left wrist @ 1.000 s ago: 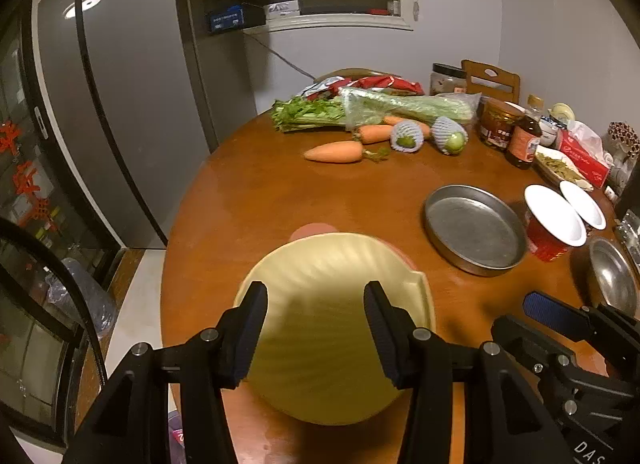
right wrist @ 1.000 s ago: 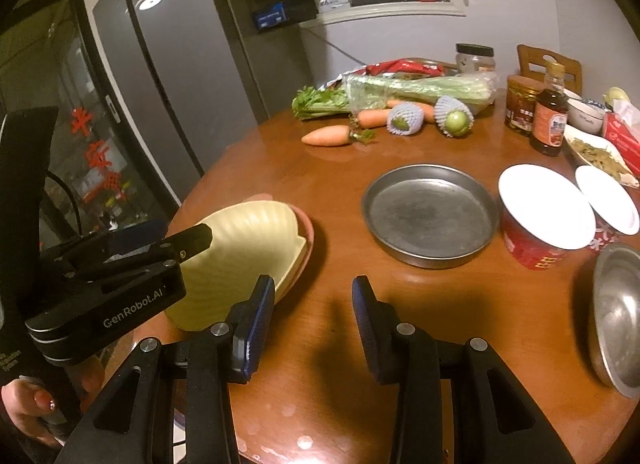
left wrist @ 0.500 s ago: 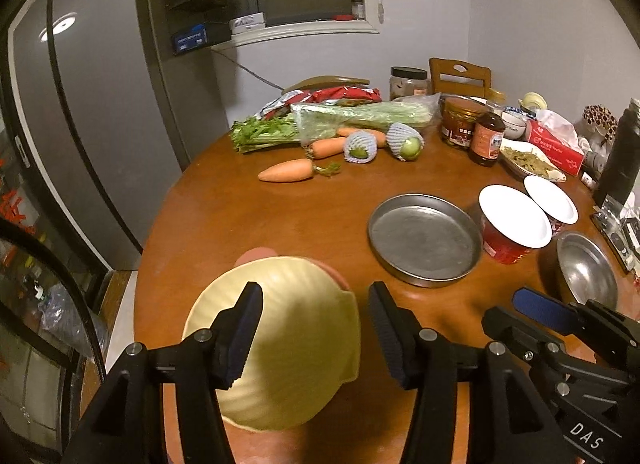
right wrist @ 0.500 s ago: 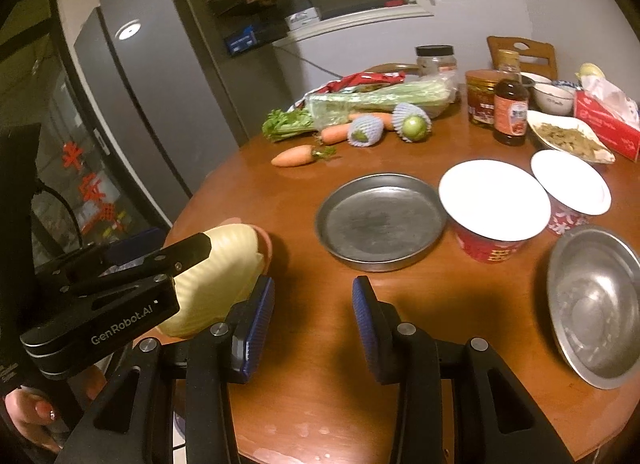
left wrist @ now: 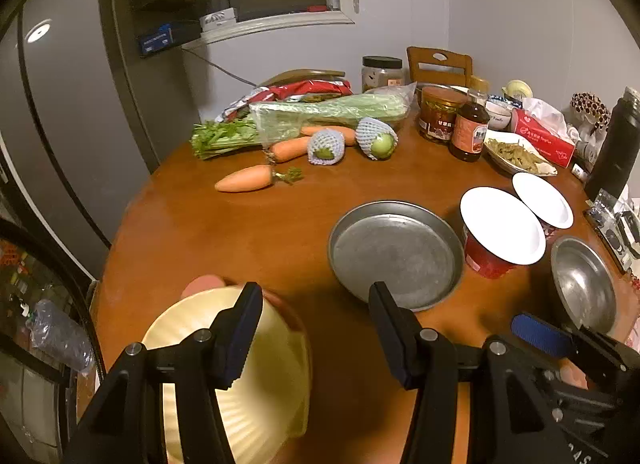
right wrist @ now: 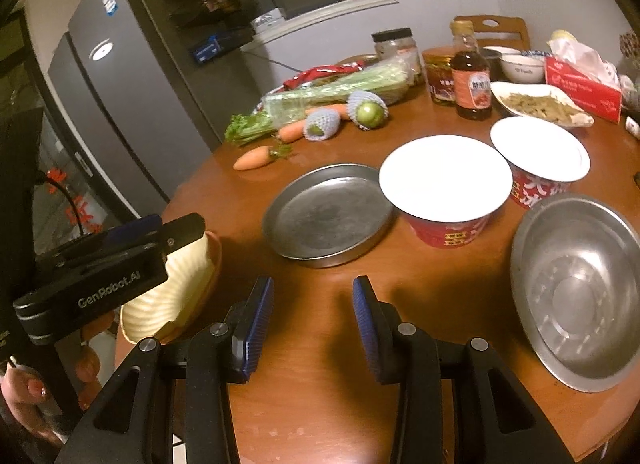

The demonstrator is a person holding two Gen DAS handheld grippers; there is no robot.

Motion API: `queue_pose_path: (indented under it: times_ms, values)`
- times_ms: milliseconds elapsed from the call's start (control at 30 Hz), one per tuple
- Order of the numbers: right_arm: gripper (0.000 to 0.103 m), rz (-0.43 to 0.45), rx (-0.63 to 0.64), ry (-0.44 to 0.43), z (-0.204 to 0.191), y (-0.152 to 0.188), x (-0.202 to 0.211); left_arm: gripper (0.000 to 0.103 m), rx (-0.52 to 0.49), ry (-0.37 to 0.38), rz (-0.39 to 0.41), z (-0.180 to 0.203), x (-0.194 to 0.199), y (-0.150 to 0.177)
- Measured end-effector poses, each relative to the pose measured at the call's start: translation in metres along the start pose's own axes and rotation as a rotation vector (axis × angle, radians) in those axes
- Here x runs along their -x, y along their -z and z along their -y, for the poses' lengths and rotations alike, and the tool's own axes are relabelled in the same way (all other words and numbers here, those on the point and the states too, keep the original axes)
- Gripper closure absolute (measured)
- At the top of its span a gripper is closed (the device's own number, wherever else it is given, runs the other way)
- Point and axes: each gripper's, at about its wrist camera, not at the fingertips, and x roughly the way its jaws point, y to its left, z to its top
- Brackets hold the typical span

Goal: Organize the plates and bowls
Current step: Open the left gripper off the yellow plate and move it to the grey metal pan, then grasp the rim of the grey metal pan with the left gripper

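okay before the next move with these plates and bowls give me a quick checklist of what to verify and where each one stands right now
1. Left gripper free to move: ok, open, nothing between its fingers.
2. Right gripper free to grasp: ok, open over bare table.
3. Yellow bowl settled: ok, it sits nested in the pink dish by the table edge.
4. Flat metal pan reachable: ok, nothing inside it, though the red cup sits close against its right rim.
5. Metal bowl graspable: ok, empty, its near rim exposed.
6. Pan and red cup actually touching: cannot tell.
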Motion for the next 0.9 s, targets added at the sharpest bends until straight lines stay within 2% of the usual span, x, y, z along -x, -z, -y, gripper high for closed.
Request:
queue_pose_path:
  times_ms: [300, 600, 900]
  values:
    - [0.061, -0.033, -0.057, 0.016, 0.015, -0.009, -0.029, 0.048, -0.030, 0.004, -0.034, 0.009, -0.036, -0.021]
    - [0.061, -0.077, -0.106, 0.023, 0.024, -0.020, -0.063, 0.048, -0.015, 0.000, -0.108, 0.007, -0.077, -0.033]
    - [0.061, -0.091, -0.115, 0.042, 0.024, -0.026, -0.077, 0.048, 0.001, 0.039, -0.157, 0.008, -0.101, -0.036]
